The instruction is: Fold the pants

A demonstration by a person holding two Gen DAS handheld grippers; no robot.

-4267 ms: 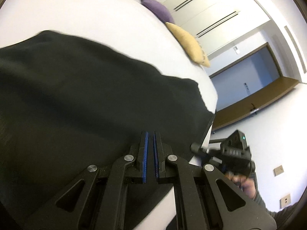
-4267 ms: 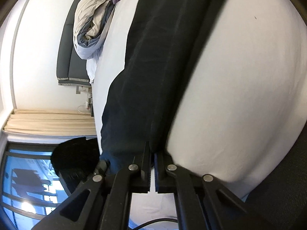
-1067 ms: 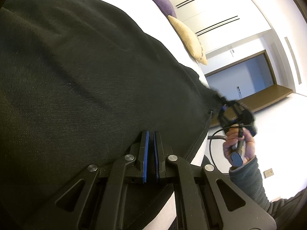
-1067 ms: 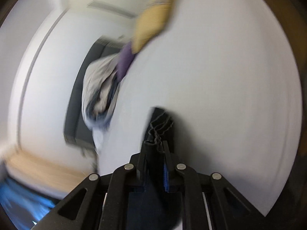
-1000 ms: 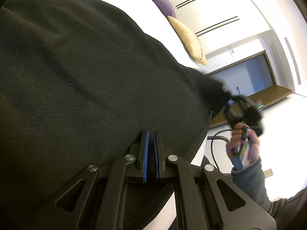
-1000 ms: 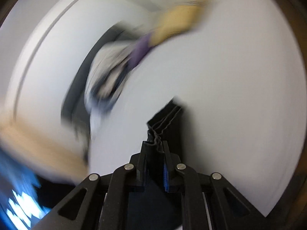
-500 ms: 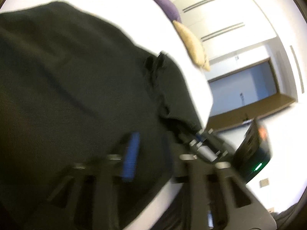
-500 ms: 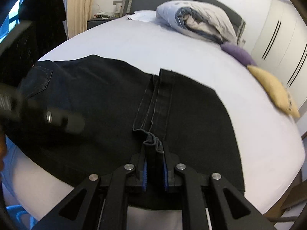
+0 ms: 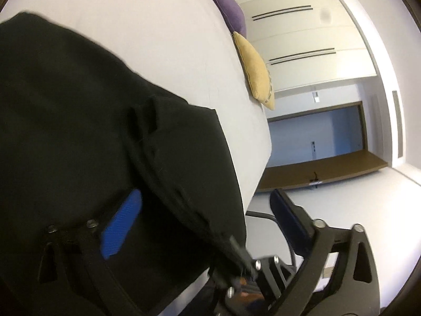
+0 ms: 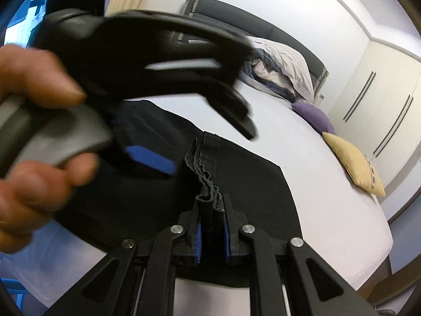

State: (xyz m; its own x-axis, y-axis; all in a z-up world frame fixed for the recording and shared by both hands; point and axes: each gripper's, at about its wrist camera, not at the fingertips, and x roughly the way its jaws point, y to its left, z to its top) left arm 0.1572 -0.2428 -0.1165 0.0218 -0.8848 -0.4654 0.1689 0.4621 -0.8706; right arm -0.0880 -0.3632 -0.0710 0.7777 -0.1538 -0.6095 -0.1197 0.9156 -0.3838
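The black pants (image 9: 79,137) lie spread on the white bed (image 9: 147,26), also in the right wrist view (image 10: 250,173). My left gripper (image 9: 208,210) is open wide, its blue-padded fingers (image 9: 121,223) over the pants; it shows blurred in the right wrist view (image 10: 205,142), held by a hand (image 10: 34,121). My right gripper (image 10: 211,210) is shut on the bunched pant hems (image 10: 208,184) and holds them over the folded cloth near the bed's front edge. It shows in the left wrist view (image 9: 244,260).
A yellow cushion (image 10: 352,166) and a purple cushion (image 10: 313,115) lie at the bed's right side. A crumpled duvet (image 10: 279,63) sits by the dark headboard (image 10: 289,39). White wardrobes (image 9: 302,34) and a doorway (image 9: 315,134) stand beyond.
My left gripper has opened, let go of the pants and swung in front of the right one. My right gripper has carried the hems over the pants, folding them.
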